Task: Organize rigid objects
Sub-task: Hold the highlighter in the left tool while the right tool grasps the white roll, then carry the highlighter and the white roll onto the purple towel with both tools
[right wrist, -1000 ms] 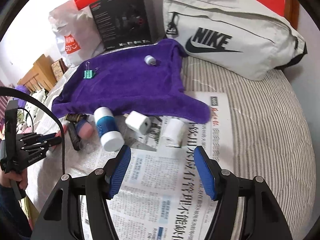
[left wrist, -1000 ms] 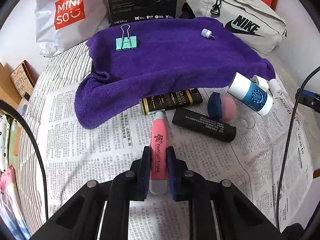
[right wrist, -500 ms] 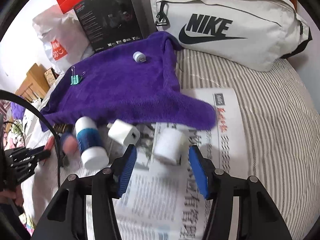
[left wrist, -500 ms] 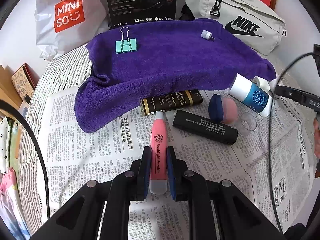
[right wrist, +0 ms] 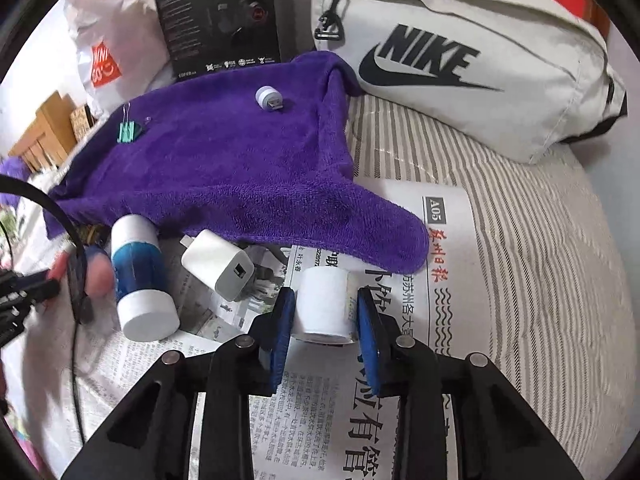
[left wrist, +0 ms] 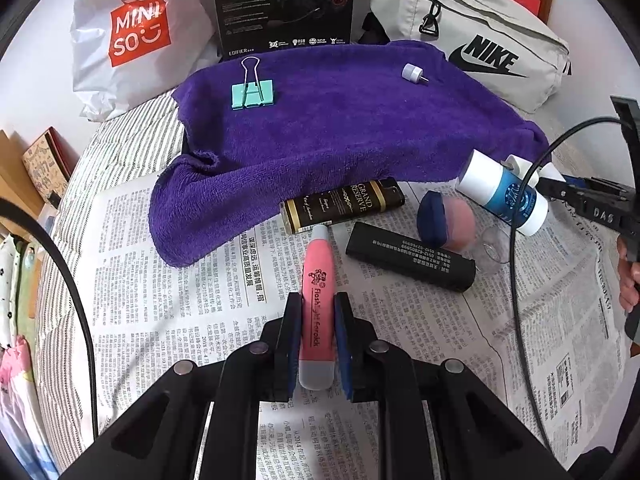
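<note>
My left gripper (left wrist: 316,322) is shut on a pink flashlight pen (left wrist: 318,304) lying on the newspaper (left wrist: 168,300). My right gripper (right wrist: 324,312) has its jaws around a white paper roll (right wrist: 324,306), the pads close to its sides. A purple towel (left wrist: 340,120) holds a teal binder clip (left wrist: 253,94) and a small white USB plug (left wrist: 412,73). The towel (right wrist: 224,164), clip (right wrist: 127,130) and plug (right wrist: 269,98) also show in the right wrist view.
On the newspaper lie a dark lighter (left wrist: 344,205), a black tube (left wrist: 412,256), a pink and blue sponge (left wrist: 446,224), a blue and white bottle (left wrist: 502,192) and a white charger (right wrist: 218,264). A Nike bag (right wrist: 460,48), black box (left wrist: 284,4) and Miniso bag (left wrist: 136,32) stand behind.
My right gripper has moved forward to the white paper roll and its jaws have narrowed around it. My left gripper stays shut on the pink pen.
</note>
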The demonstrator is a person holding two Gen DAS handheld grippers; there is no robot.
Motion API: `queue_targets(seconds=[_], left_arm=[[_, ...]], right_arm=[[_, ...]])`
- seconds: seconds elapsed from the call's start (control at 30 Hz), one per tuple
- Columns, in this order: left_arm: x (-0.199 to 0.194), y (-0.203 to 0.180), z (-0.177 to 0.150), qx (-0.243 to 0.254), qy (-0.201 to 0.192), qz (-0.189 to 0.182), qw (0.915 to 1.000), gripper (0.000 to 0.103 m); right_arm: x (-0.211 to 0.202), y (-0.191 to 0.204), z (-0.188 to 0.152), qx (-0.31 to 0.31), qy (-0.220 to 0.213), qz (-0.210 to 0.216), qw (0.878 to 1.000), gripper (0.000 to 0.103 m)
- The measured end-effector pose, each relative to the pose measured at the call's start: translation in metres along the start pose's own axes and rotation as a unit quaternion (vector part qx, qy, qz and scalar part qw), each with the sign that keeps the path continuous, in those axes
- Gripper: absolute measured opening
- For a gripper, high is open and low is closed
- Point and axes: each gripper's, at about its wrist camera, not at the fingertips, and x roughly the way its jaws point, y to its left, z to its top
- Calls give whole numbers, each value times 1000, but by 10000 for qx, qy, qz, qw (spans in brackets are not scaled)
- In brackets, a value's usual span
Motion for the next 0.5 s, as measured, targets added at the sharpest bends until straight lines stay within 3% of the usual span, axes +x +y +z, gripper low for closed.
queue_targets(seconds=[0.5], left_arm=[[-3, 3, 3, -55, 75, -83, 9999, 16]], right_arm=[[-37, 8, -1, -162, -103, 163, 9997, 31]])
